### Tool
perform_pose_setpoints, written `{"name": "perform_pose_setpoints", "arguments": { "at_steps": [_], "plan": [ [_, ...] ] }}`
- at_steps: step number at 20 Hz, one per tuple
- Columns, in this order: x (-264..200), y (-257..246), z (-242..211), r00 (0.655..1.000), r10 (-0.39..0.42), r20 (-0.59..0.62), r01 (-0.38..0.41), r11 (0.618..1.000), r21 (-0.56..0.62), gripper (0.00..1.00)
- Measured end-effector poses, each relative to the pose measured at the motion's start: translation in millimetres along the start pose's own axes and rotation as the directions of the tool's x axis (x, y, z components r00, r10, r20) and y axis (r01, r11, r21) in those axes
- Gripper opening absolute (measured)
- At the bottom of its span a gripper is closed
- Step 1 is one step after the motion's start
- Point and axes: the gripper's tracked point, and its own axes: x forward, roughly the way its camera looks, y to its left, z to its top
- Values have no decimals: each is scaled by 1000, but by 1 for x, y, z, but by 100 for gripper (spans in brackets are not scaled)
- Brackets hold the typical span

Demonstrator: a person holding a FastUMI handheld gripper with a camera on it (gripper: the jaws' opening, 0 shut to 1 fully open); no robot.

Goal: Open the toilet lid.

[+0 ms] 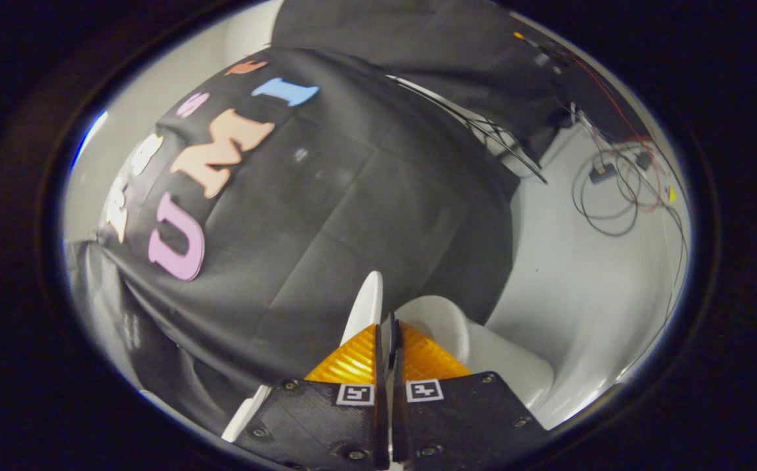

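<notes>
Booth wall cloth is hanging across the left and middle, w/ pale floor opening out on the right.

Toilet lid is showing as a thin white edge, rising just ahead of the fingers and running back down beside the left finger toward the lower left. It's looking raised, close to upright, though the view itself is tilting so the exact angle is hard to call.

Gripper is sitting w/ fingers drawn nearly together, only a slim gap btwn them. The lid edge seems to be lying against the left finger's outer side, not btwn the two. Can't tell for sure whether anything is being pinched, so prob pushing the lid rather than clamping it.

Toilet bowl is curving white just right of the fingers, beyond the right one.

Cables are lying loose on the floor far right, well apart from the toilet.

Risks, as I'm judging it:
- Lid resting on one finger only, so it could be slipping off sideways and dropping back onto the bowl.
- Pushing too hard past upright might be slamming the lid backward.
- Tilted wrist is making contact less steady.
</notes>
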Motion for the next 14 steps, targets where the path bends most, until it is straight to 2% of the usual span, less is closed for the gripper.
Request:
{"name": "perform_pose_setpoints", "arguments": {
  "at_steps": [5,8,14],
  "plan": [
    [-22,108,14,993,104,54,-96,985,-141,4],
    [-36,163,9,989,135,54,-119,966,-230,3],
    [-57,246,-13,982,186,20,-163,902,-400,3]
  ]
}}
